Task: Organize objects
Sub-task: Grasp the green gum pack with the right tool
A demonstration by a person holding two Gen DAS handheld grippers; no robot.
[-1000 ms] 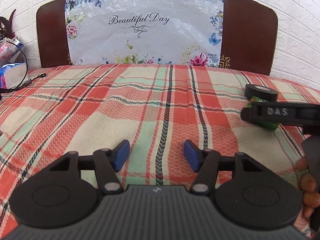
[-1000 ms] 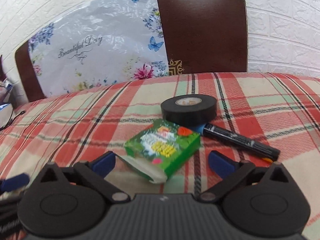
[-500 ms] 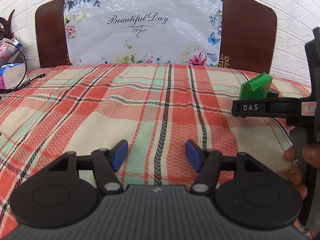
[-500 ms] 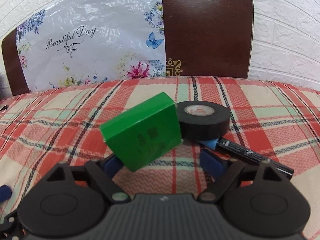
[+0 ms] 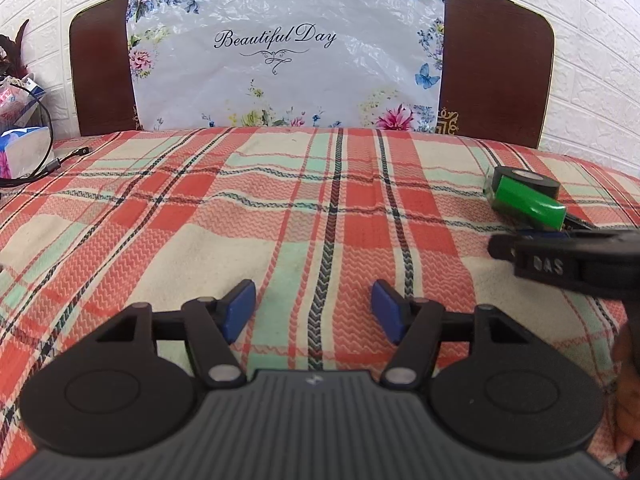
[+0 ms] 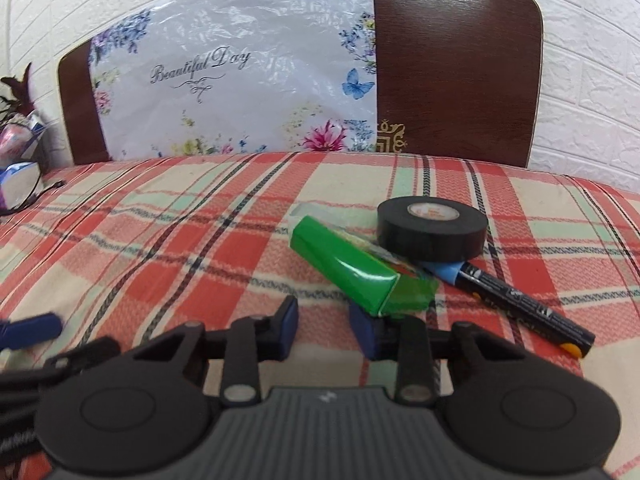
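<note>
Green box [image 6: 352, 272] lies tilted on the plaid cloth [image 6: 200, 240], just ahead of the right gripper [image 6: 323, 330] & against the tape roll [image 6: 432, 234], near its right pad. Right jaws closing w/ nothing between them. Left gripper [image 5: 313, 311] hangs half apart, empty.

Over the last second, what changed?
The green box, flat between the right gripper jaws a second ago, got tipped up on edge, then slipped out; it now leans against the black tape roll, ahead of the closing, empty jaws. Tape roll, marker and open left gripper stayed put.
</note>
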